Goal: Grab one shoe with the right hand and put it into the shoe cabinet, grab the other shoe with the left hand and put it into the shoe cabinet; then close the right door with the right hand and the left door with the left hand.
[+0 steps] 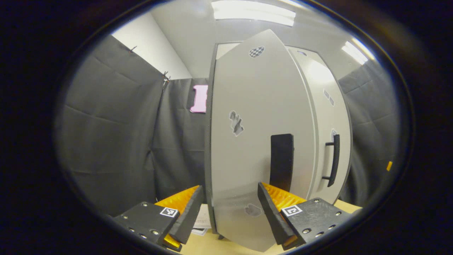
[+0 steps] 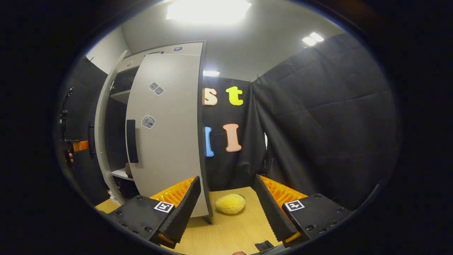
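Shoe cabinet (image 1: 318, 117) stands on the wooden tabletop (image 2: 230, 230), pale grey with dark edges, against the black cloth of the booth. In the left gripper view its left door (image 1: 258, 141) fills the middle, swung partly out toward the camera, with a flat black handle (image 1: 281, 161) near its free edge; the right door (image 1: 327, 134) sits beyond it, carrying a black bar handle (image 1: 333, 159). The left gripper (image 1: 230, 209) has its fingers spread apart, one on each side of the left door's lower edge, with nothing pressed between them.

In the right gripper view the right door (image 2: 166, 131) stands nearly flush with the cabinet, and a dark gap to its left shows shelves (image 2: 122, 173) inside, with a small dark object on the lower shelf too dim to tell; I cannot tell where the shoes are. The right gripper (image 2: 226, 209) is also spread wide and empty, its fingers framing the door's outer corner and a fuzzy yellow lump (image 2: 230, 204) lying on the tabletop just beside the cabinet. At the far left edge of that view, part of a hand (image 2: 69, 156) and another gripper are visible, small and distorted.
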Motion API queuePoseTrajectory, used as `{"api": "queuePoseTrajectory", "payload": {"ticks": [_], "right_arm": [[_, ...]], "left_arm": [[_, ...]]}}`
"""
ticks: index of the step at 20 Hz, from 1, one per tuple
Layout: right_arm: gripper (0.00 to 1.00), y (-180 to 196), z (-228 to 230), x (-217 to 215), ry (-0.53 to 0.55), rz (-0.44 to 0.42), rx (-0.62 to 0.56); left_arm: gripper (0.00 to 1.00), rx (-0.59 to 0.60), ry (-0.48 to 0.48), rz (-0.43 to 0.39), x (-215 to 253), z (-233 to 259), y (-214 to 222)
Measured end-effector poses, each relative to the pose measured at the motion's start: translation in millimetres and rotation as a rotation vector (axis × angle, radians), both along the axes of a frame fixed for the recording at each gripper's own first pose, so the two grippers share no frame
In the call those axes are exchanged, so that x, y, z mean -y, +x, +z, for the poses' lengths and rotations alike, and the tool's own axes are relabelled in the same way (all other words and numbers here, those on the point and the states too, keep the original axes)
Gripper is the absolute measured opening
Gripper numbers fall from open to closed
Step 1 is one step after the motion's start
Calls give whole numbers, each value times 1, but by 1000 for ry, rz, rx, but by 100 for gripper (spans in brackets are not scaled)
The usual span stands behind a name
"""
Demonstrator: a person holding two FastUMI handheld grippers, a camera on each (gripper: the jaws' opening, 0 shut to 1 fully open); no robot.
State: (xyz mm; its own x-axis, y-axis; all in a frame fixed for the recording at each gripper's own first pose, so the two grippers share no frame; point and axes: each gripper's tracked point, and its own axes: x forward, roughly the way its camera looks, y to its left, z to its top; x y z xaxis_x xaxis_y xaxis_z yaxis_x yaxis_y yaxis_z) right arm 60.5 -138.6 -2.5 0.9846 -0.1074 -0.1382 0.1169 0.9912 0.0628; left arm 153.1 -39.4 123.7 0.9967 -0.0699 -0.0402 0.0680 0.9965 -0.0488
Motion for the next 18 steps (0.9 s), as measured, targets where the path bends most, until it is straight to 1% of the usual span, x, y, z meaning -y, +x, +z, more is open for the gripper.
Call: {"api": "queuePoseTrajectory", "payload": {"ticks": [3, 7, 8, 9, 10, 11, 12, 13, 14, 15, 16, 17, 18], "right_arm": [[98, 0, -4, 0, 1, 6, -8], [98, 0, -7, -4, 9, 16, -11], [98, 1, -7, -6, 14, 21, -12], [98, 2, -7, -9, 17, 26, -10], [98, 3, -5, -12, 18, 32, -7], [98, 4, -4, -14, 19, 40, -1], [98, 4, -1, -18, 18, 51, 5], [98, 5, 2, -22, 16, 62, 12], [98, 5, 5, -27, 11, 72, 20], [98, 5, 9, -32, 6, 81, 30], [98, 5, 12, -36, 2, 90, 39], [98, 6, 14, -40, 2, 102, 46], [98, 5, 15, -44, 4, 116, 49]], "left_arm": [[97, 3, 17, -4, 22, -4, 12], [96, 19, 53, -2, 25, -3, 12], [89, 16, 52, -6, 24, -3, 11], [96, 13, 47, -9, 23, -4, 9], [82, 15, 46, -8, 21, -3, 7], [96, 19, 50, -6, 17, -2, 3], [96, 24, 60, -1, 13, -1, -1], [90, 26, 68, 1, 9, 0, -6], [96, 26, 72, 5, 3, -1, -12], [82, 21, 75, 10, -2, -3, -19], [97, 15, 79, 16, -8, -6, -25], [97, 7, 83, 20, -13, -11, -32], [90, 1, 87, 23, -18, -14, -40]]}}
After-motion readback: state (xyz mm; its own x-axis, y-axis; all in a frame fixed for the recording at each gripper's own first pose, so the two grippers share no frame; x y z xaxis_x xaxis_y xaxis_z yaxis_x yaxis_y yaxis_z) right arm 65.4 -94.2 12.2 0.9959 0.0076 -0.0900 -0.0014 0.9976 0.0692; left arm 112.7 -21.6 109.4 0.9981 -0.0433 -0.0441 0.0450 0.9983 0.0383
